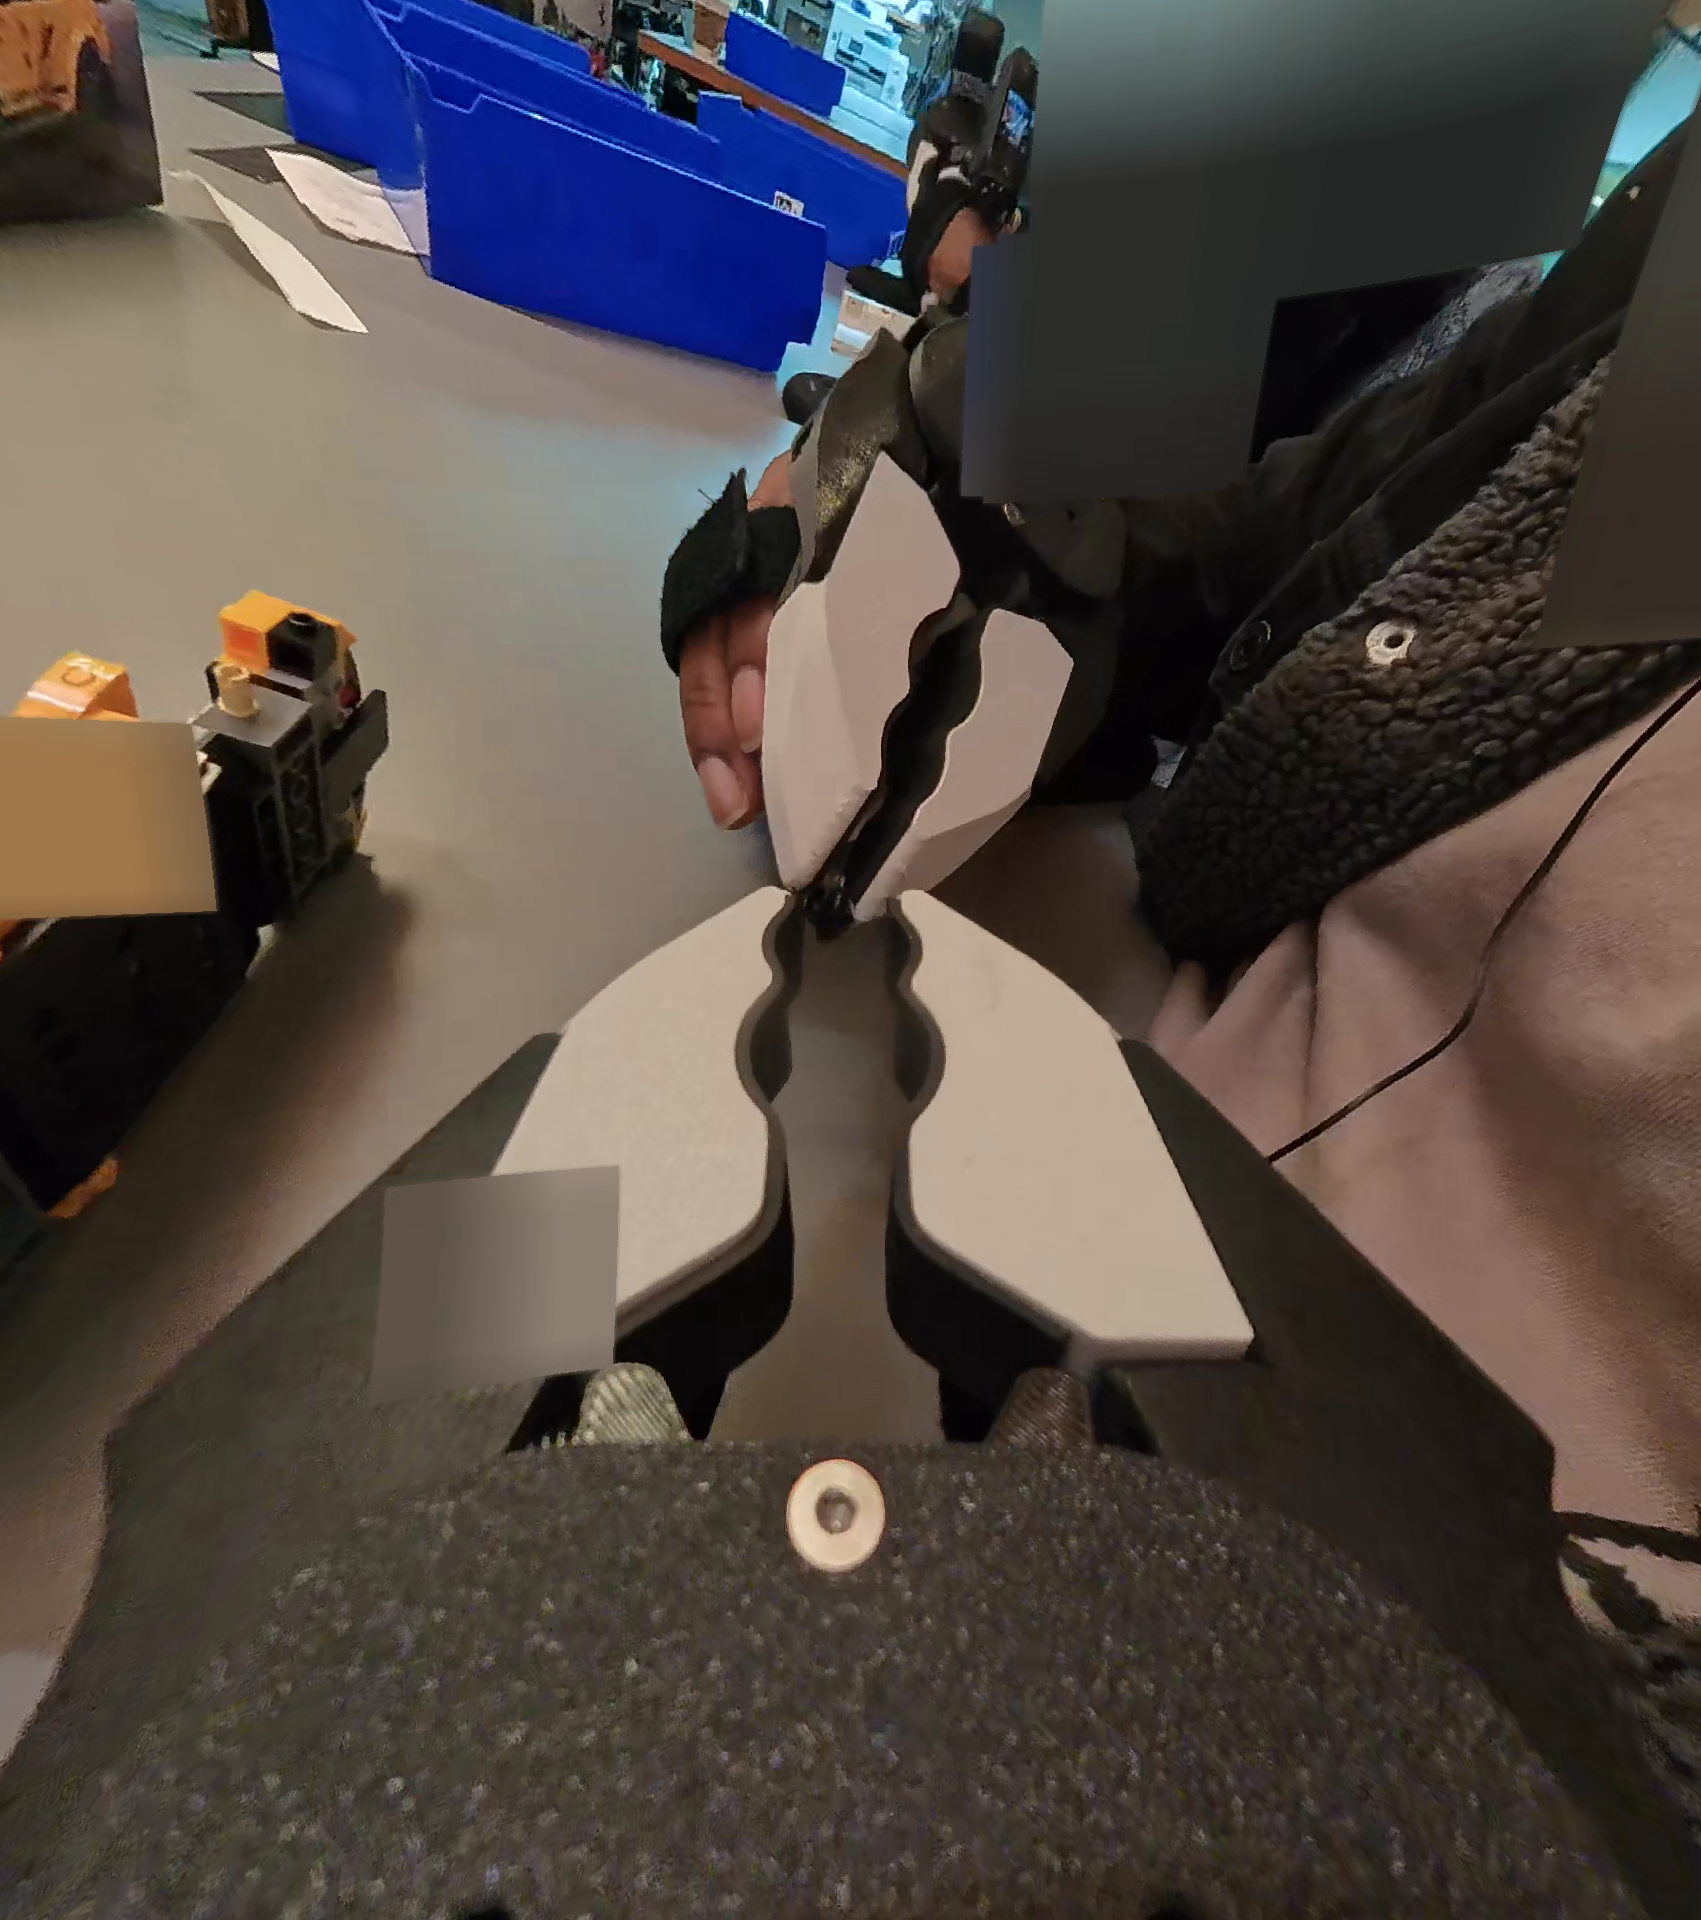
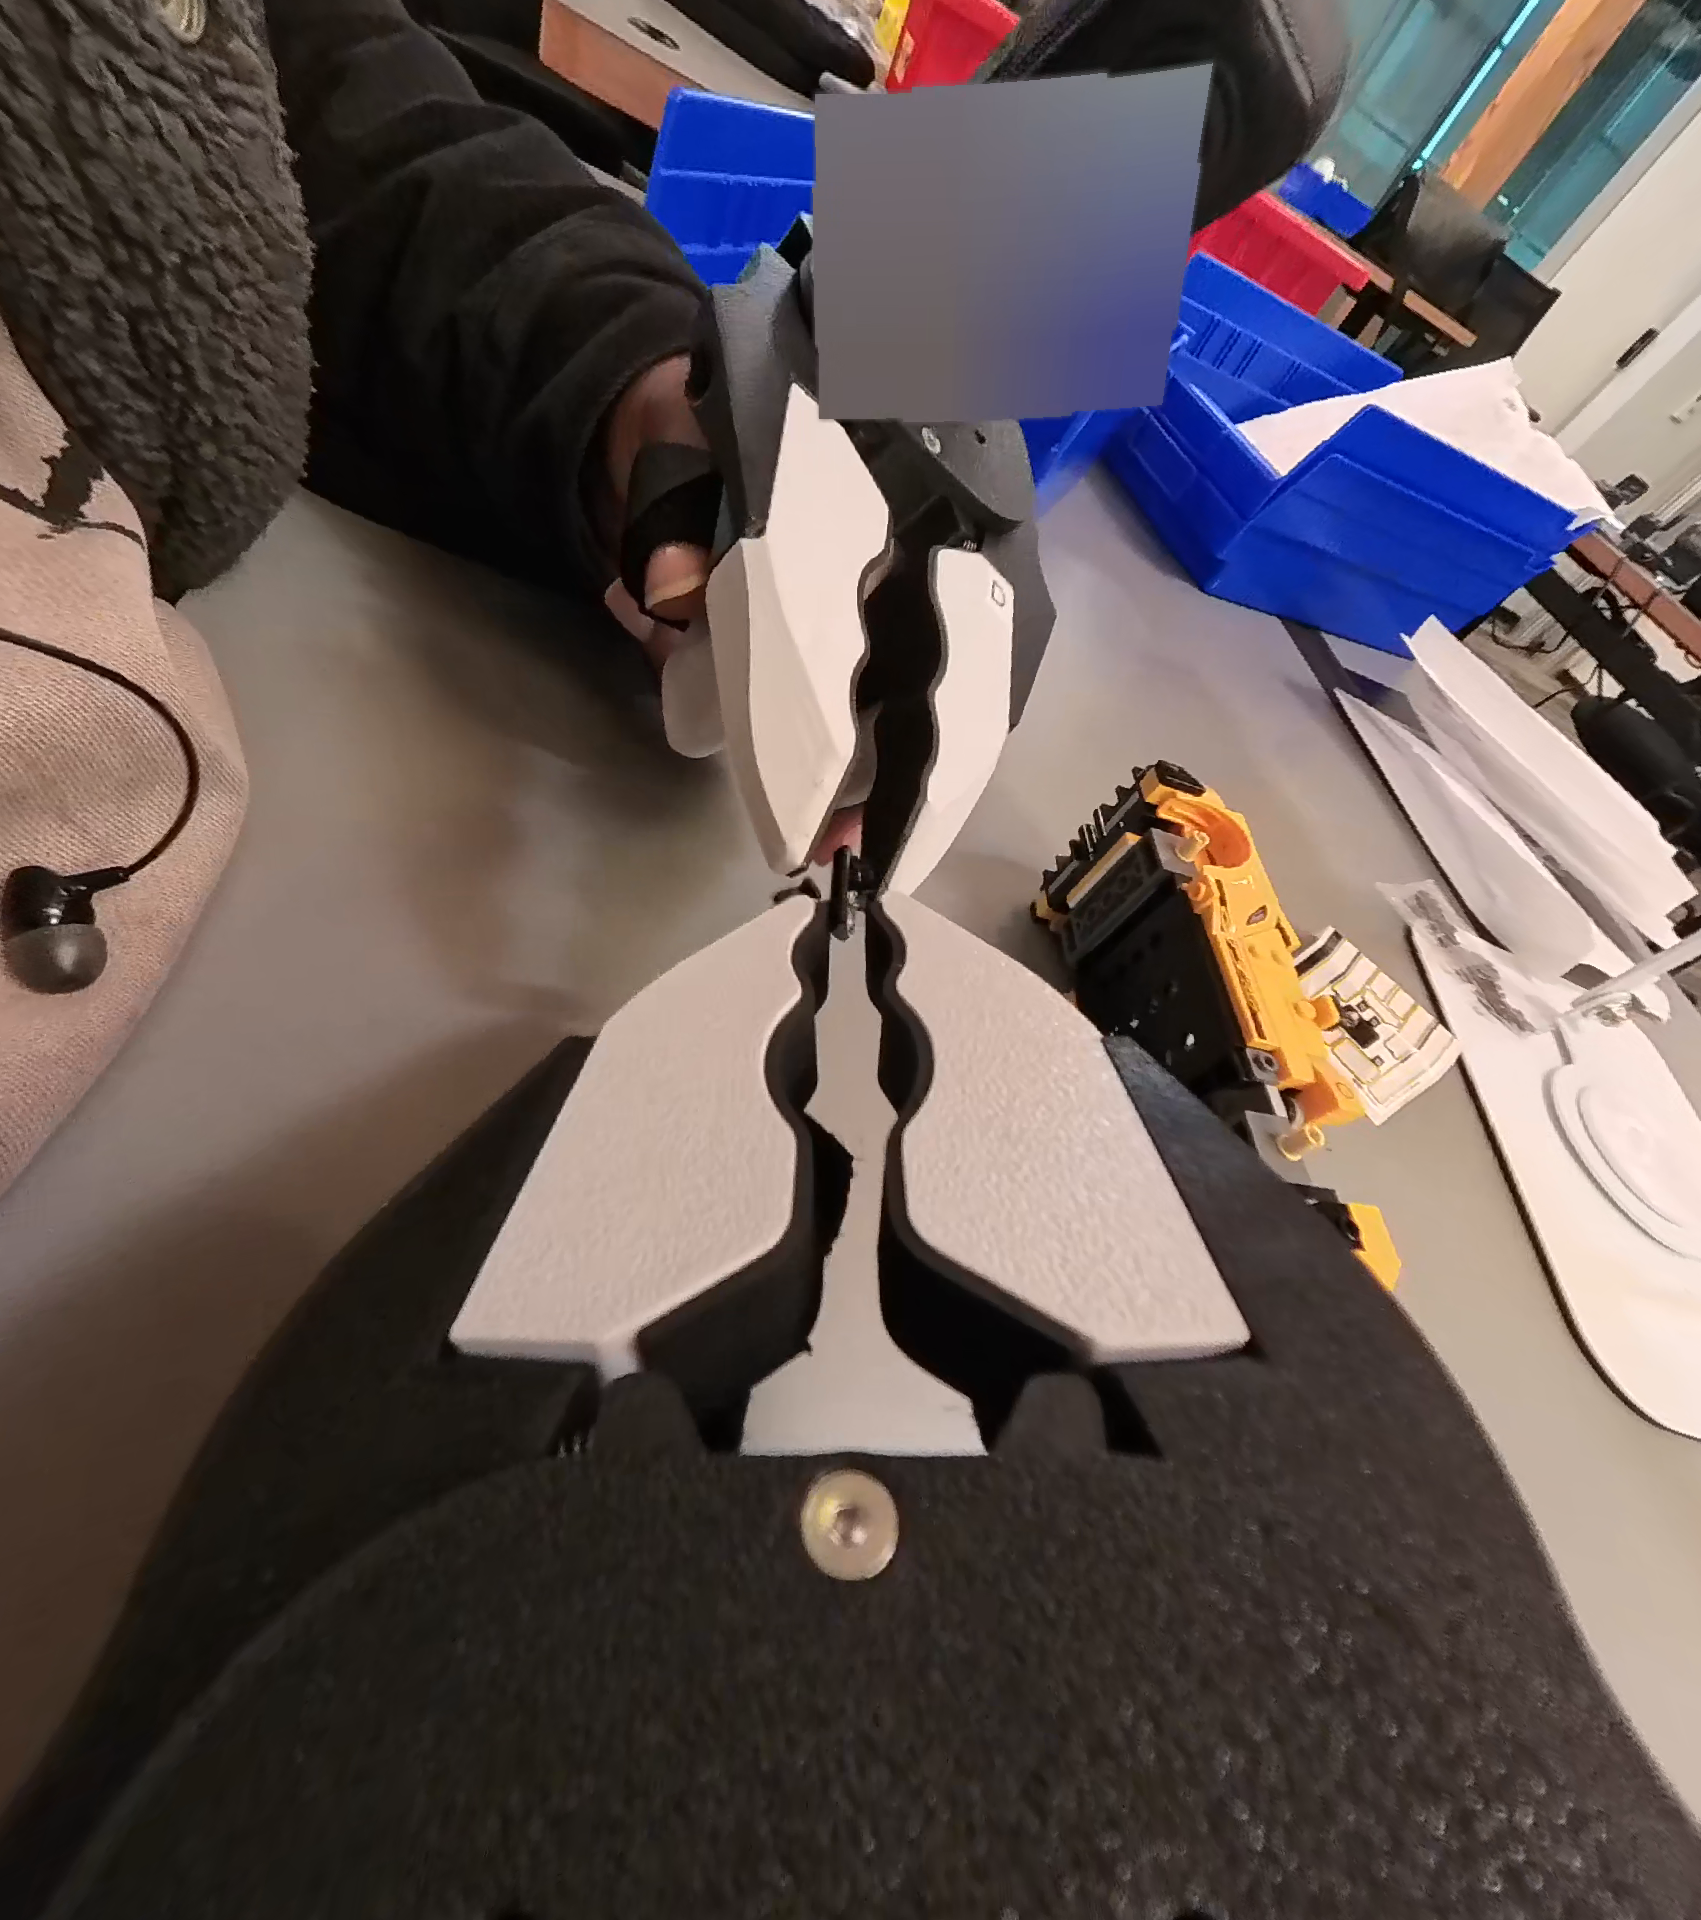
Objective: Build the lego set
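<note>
Left wrist view: my left gripper (image 1: 841,914) meets my right gripper (image 1: 841,888) tip to tip above the tabletop (image 1: 472,520); both pinch one small black piece (image 1: 830,916). The model (image 1: 129,831) sits at the tabletop's left edge, bins (image 1: 617,208) behind. Right wrist view: my right gripper (image 2: 848,920) fingers nearly together on the piece (image 2: 846,896), left gripper (image 2: 851,862) gripping its other end; model (image 2: 1210,956) beside paper (image 2: 1604,1195).

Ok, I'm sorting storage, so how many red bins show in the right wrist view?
2. One red bin at the top edge, partly cut off; the other farther right, behind the blue bins. More may be hidden.
</note>
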The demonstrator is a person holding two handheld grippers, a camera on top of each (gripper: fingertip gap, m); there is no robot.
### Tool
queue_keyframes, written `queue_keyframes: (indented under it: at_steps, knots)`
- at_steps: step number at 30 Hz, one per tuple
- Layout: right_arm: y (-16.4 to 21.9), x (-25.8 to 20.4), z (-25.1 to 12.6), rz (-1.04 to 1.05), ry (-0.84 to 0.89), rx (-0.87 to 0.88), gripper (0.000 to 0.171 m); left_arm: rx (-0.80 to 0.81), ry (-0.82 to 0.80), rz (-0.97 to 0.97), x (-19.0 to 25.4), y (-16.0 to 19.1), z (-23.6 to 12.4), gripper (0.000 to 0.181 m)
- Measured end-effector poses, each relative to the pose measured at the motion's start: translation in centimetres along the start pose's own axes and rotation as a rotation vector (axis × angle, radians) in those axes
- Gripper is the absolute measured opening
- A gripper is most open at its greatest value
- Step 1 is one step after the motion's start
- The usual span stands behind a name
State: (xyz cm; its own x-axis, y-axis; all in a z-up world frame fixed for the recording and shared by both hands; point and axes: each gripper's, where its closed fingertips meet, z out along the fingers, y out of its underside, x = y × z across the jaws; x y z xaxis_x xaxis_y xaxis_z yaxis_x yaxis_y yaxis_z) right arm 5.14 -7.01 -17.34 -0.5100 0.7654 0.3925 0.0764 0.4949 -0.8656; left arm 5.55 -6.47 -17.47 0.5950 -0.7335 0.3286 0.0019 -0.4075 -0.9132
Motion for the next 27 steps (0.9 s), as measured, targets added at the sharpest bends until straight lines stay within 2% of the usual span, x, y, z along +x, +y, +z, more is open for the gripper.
queue_keyframes:
  at_steps: [27]
  knots:
    - [-0.19,-0.22,-0.29,0.004,-0.002,0.025,0.011,-0.011,-0.087,0.233,0.34,-0.31,-0.16,0.008]
